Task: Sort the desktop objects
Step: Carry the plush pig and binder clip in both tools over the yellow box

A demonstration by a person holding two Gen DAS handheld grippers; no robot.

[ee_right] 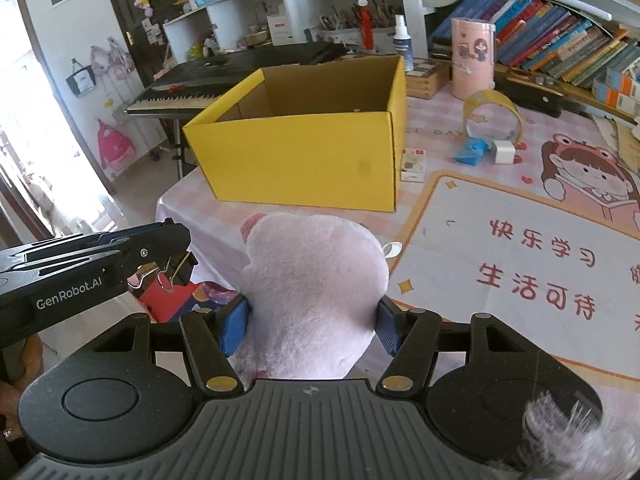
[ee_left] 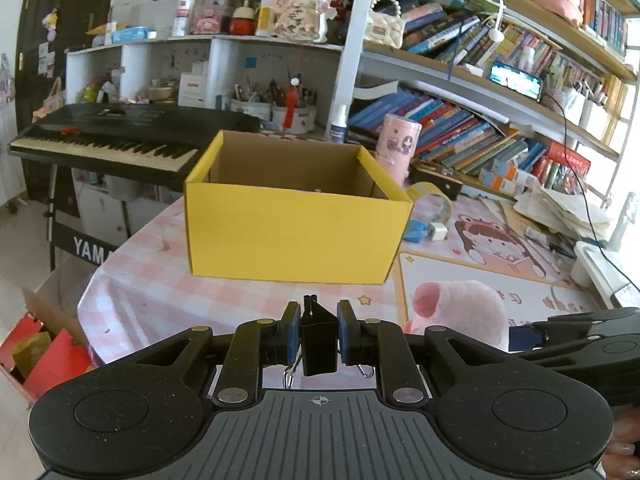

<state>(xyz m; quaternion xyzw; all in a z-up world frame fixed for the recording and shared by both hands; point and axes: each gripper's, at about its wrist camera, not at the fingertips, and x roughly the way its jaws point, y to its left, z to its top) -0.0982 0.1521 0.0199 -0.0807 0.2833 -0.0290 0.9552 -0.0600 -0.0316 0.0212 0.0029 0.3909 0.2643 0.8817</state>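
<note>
My left gripper [ee_left: 319,330] is shut on a black binder clip [ee_left: 318,340] and holds it above the table, short of the open yellow cardboard box [ee_left: 296,228]. My right gripper [ee_right: 312,322] is shut on a pink plush toy [ee_right: 316,292], held just right of the left gripper. The plush also shows in the left wrist view [ee_left: 460,312]. The left gripper with the clip [ee_right: 174,270] shows at the left of the right wrist view. The box [ee_right: 304,160] stands ahead on the pink checked tablecloth.
A tape roll [ee_right: 494,114], a blue packet [ee_right: 472,150], a white charger [ee_right: 504,152] and a small card box [ee_right: 414,164] lie right of the yellow box. A pink canister [ee_right: 472,58] and books stand behind. A keyboard piano [ee_left: 120,140] stands off the table's left edge.
</note>
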